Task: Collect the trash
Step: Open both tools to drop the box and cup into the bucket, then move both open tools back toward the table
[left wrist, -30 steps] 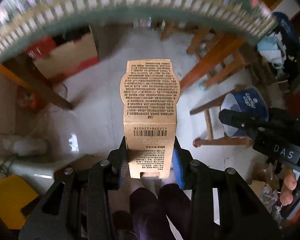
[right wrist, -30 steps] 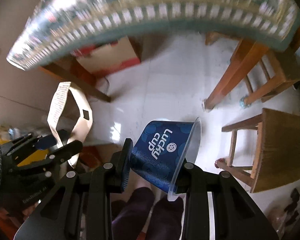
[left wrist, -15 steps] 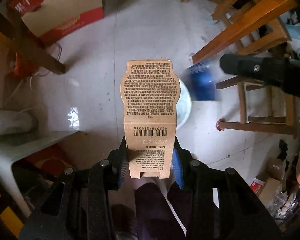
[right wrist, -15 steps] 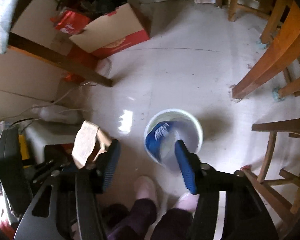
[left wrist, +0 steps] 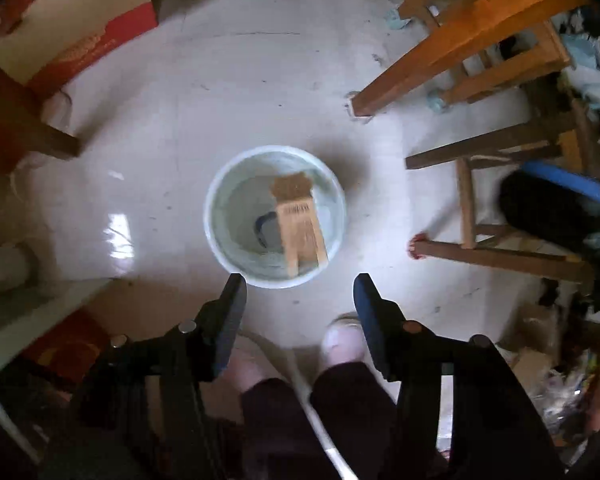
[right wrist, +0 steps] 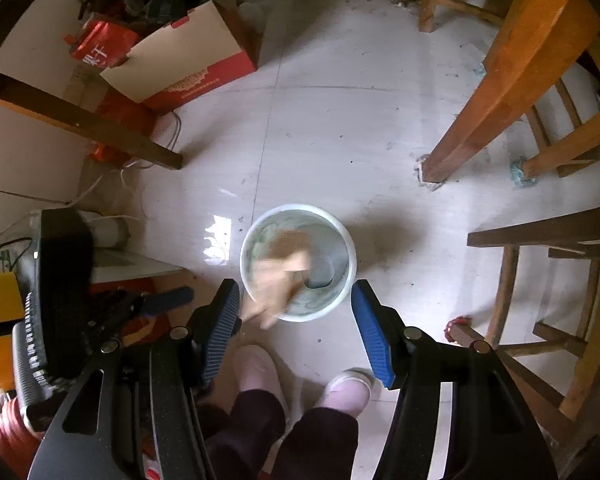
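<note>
Both the cardboard box (left wrist: 300, 224) and blue cup (left wrist: 265, 229) now lie in the bucket (left wrist: 214, 216); left gripper (left wrist: 298, 290) and right gripper (right wrist: 294, 298), jaws just spread, hold nothing, so 2 pieces are binned.

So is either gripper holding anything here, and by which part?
Nothing is held. The left gripper and right gripper both stand open and empty above the bin, where the cardboard box lies.

Daylight, moderate. Glare patch on floor (right wrist: 218, 240) left of bucket (right wrist: 342, 240); bucket shadow falls right. Cardboard piece (right wrist: 278, 276) motion-blurred in right view; left view soft overall. Strong fisheye bending, dark vignette at corners.
</note>
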Motion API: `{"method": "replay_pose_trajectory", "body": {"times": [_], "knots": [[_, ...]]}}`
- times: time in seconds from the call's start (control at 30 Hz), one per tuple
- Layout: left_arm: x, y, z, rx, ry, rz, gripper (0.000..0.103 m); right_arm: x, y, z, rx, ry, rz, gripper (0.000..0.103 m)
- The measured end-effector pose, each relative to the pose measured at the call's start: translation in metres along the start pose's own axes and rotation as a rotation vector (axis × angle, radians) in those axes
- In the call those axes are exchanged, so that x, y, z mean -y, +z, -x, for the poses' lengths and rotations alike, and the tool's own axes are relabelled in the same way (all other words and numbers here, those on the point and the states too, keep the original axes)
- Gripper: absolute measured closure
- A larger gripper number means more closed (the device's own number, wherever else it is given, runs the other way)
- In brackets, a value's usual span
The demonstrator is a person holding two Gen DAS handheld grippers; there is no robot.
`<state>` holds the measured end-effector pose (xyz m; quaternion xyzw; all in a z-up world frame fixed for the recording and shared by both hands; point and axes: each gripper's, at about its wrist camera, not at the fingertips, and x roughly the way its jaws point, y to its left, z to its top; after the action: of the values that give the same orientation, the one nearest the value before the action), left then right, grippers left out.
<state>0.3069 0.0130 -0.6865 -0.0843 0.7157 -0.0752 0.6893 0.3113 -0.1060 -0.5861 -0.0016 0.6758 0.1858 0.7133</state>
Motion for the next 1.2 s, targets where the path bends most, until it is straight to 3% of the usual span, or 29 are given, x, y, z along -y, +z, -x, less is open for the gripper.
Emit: {"method": "replay_pose_trajectory", "body": {"times": [0.23, 0.53, 0.83, 0.93, 1.2], "knots": [[-0.002, -0.007, 0.048, 0.032, 0.038, 0.015, 0.048, -0.008, 0.005, 0.037, 0.028, 0.0, -0.012, 0.049], [0.011, -0.014, 0.161, 0.143, 0.058, 0.042, 0.048, -0.037, 0.007, 0.114, 0.074, 0.001, 0.017, 0.049], [0.027, -0.022, 0.298, 0.335, 0.037, 0.034, 0.048, -0.079, 0.011, 0.222, 0.195, -0.034, 0.072, 0.049], [0.027, -0.025, 0.347, 0.401, -0.001, 0.022, 0.048, -0.09, 0.014, 0.258, 0.236, -0.041, 0.053, 0.049], [0.029, -0.039, 0.466, 0.61, -0.008, -0.005, 0.048, -0.122, 0.007, 0.354, 0.407, -0.04, 0.041, 0.049]]}}
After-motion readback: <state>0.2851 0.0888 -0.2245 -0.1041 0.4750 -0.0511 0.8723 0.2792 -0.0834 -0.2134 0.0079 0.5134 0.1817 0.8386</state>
